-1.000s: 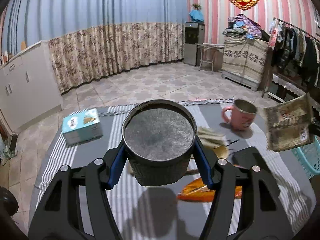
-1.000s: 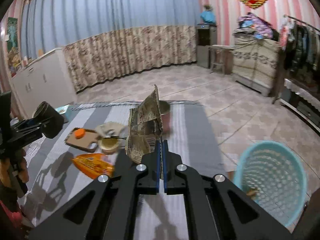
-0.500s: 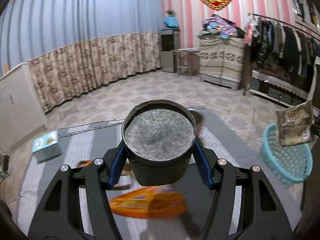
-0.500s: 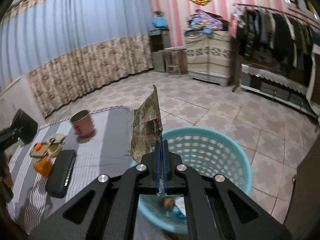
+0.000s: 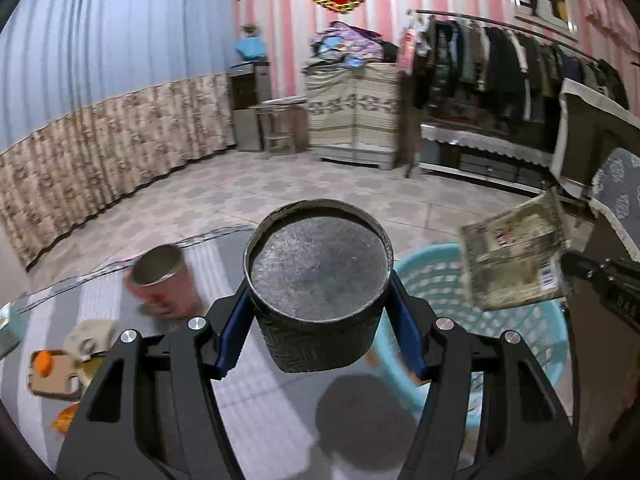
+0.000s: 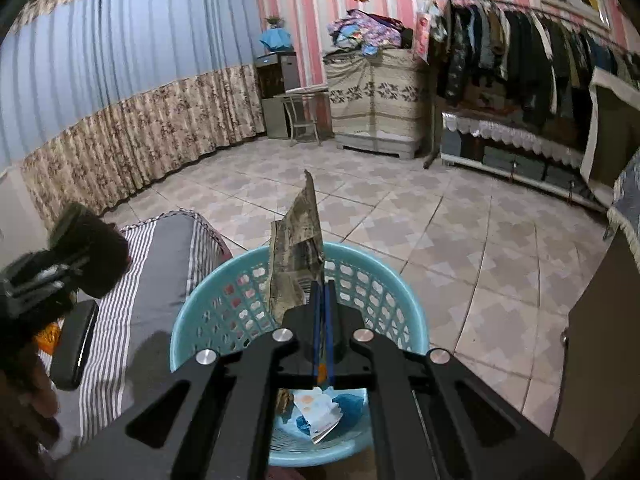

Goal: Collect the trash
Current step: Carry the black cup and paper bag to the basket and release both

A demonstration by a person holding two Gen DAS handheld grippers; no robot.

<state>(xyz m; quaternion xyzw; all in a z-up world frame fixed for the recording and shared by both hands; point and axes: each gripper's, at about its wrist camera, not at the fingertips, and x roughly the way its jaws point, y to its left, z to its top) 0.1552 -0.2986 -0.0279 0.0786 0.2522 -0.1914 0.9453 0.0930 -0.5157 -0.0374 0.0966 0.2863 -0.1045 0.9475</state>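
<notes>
The right gripper (image 6: 323, 300), jaws pinched tight on a crumpled paper wrapper (image 6: 297, 248), hangs over the turquoise mesh basket (image 6: 224, 300) that stands on the floor just beside the striped table (image 6: 160, 264); scraps of paper already lie at the basket's bottom. The left gripper (image 5: 318, 312), jaws clamped on a dark round cup (image 5: 318, 280), hovers above the table's edge, with the basket partly behind it. On the table sit a pink mug (image 5: 162, 284) and, nearer the left edge, an orange packet (image 5: 64, 414) and a small cardboard piece, trash yet to be gathered. Beyond lie tiled floor, a floral curtain and a clothes rack. The risks, as judged: the wrapper stands tall and light, so a release from off-centre could let it flutter onto the rim or the floor; the cup-bearing gripper, close by, could clip the wrapper or nudge the mug if both crowd the basket at once
</notes>
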